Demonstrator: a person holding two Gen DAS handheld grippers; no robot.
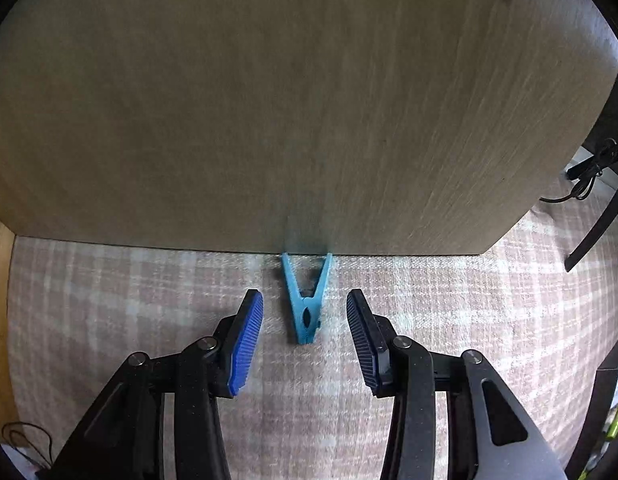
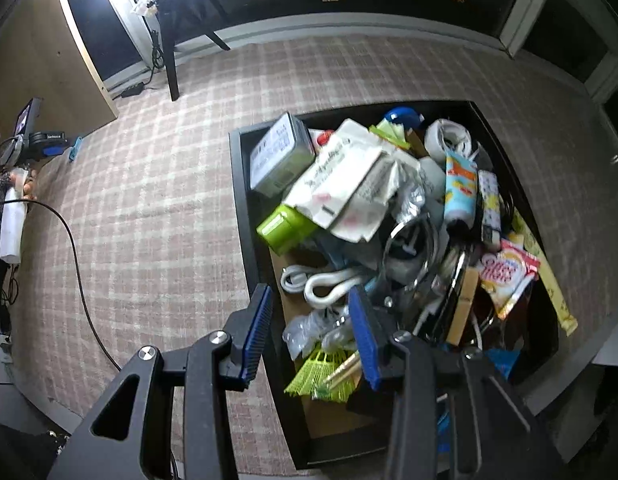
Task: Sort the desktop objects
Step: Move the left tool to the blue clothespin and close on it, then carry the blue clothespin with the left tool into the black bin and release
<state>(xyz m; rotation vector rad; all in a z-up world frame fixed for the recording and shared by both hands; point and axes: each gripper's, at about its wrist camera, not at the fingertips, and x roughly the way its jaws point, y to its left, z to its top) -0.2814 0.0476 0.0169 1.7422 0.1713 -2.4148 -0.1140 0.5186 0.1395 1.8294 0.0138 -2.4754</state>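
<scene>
A light blue clothespin (image 1: 307, 304) lies on the checked cloth, its open legs touching the foot of a wooden board (image 1: 293, 100). My left gripper (image 1: 305, 312) is open with one finger on each side of the clothespin, not touching it. My right gripper (image 2: 311, 308) is open and empty above the near left part of a black box (image 2: 239, 184) heaped with objects. The clothespin (image 2: 75, 148) and the left gripper also show far left in the right wrist view.
The box holds a grey tin (image 2: 279, 156), a green case (image 2: 285, 228), white paper packets (image 2: 349, 184), white cables (image 2: 329, 280), snack sachets (image 2: 507, 276) and a yellow-green mesh piece (image 2: 323, 372). A black cable (image 2: 77, 264) crosses the cloth at left. A dark table leg (image 2: 171, 64) stands behind.
</scene>
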